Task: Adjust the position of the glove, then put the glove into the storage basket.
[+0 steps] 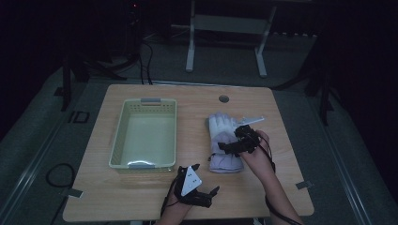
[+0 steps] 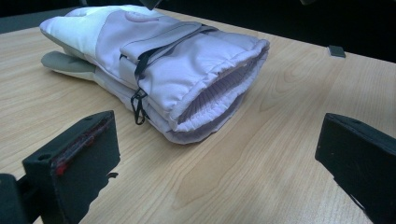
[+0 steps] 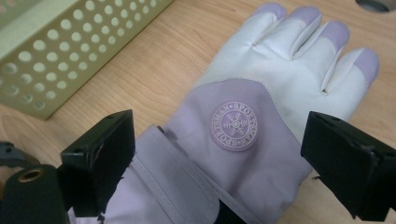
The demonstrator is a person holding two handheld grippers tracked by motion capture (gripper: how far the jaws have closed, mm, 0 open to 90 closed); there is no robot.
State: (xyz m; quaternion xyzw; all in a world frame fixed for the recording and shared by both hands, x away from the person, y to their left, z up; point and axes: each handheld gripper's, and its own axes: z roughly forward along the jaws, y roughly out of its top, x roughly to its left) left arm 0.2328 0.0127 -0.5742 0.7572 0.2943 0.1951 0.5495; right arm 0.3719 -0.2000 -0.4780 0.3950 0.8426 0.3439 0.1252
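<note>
A pale lilac and white winter glove (image 1: 224, 143) lies flat on the wooden table (image 1: 197, 105), fingers pointing away, cuff toward me. In the left gripper view it seems to be two gloves (image 2: 159, 65) stacked, with the cuff opening facing the camera. My right gripper (image 1: 237, 140) hovers just over the glove's back (image 3: 233, 126), jaws wide apart on either side of the round snowflake badge (image 3: 232, 126), pressing nothing. My left gripper (image 1: 206, 187) rests low near the table's front edge, jaws open, pointing at the cuff with bare wood between them.
A pale green perforated basket (image 1: 121, 136) stands empty to the left of the glove; its wall (image 3: 56, 56) is close to the right gripper. A round cable hole (image 1: 224, 99) sits at the table's back. A small grey tab (image 2: 336, 51) marks the table's edge.
</note>
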